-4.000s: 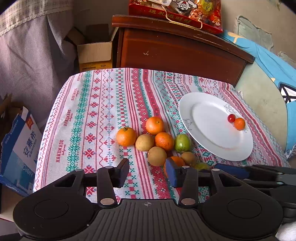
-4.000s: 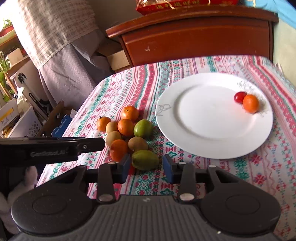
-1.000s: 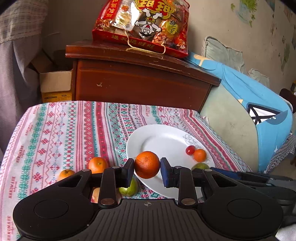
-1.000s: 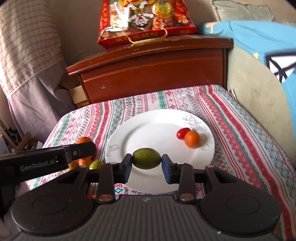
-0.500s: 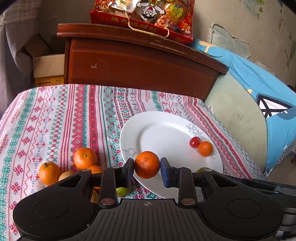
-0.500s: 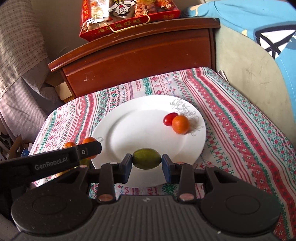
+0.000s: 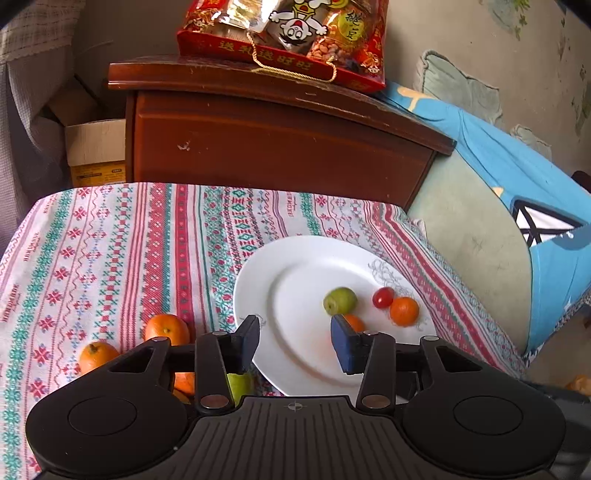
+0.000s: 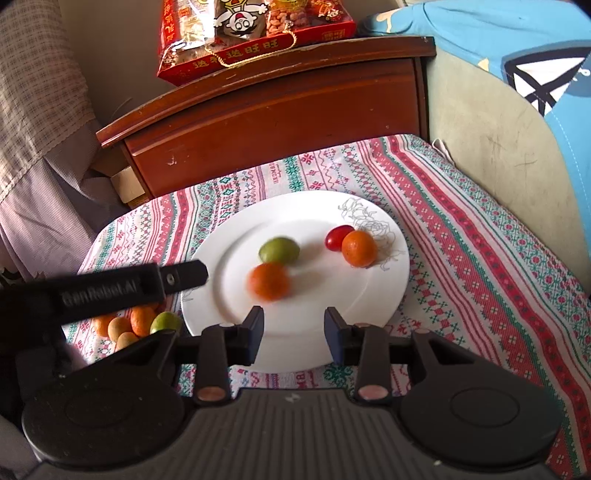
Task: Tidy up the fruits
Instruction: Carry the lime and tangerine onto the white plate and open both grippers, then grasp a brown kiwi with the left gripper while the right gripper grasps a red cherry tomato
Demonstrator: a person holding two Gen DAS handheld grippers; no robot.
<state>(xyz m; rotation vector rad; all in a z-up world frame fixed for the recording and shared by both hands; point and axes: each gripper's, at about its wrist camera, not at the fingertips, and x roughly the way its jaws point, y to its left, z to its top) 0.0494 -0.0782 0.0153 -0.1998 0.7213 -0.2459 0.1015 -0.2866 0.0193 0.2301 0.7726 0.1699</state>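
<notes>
A white plate (image 7: 295, 354) (image 8: 314, 343) lies on the striped tablecloth. On it are a green fruit (image 7: 340, 301) (image 8: 279, 250), a cherry tomato (image 7: 383, 297) (image 8: 338, 237), a small orange (image 7: 404, 311) (image 8: 359, 248) and a blurred orange (image 8: 269, 281), partly hidden behind my left finger in the left wrist view (image 7: 354, 322). My left gripper (image 7: 293, 343) is open and empty over the plate's near edge. My right gripper (image 8: 293, 336) is open and empty over the plate's near rim. Several oranges and other fruits (image 7: 166, 328) (image 8: 142, 320) lie left of the plate.
A brown wooden cabinet (image 7: 277, 147) (image 8: 277, 110) with a red snack bag (image 7: 288, 33) stands behind the table. A cardboard box (image 7: 96, 151) sits left of it. A blue and grey cushion (image 7: 517, 229) is on the right. The left gripper's body (image 8: 110, 291) crosses the right view.
Both grippers opened. The left let go of its orange and the right let go of the green fruit; both fruits now lie on the plate, the orange blurred as if still moving.
</notes>
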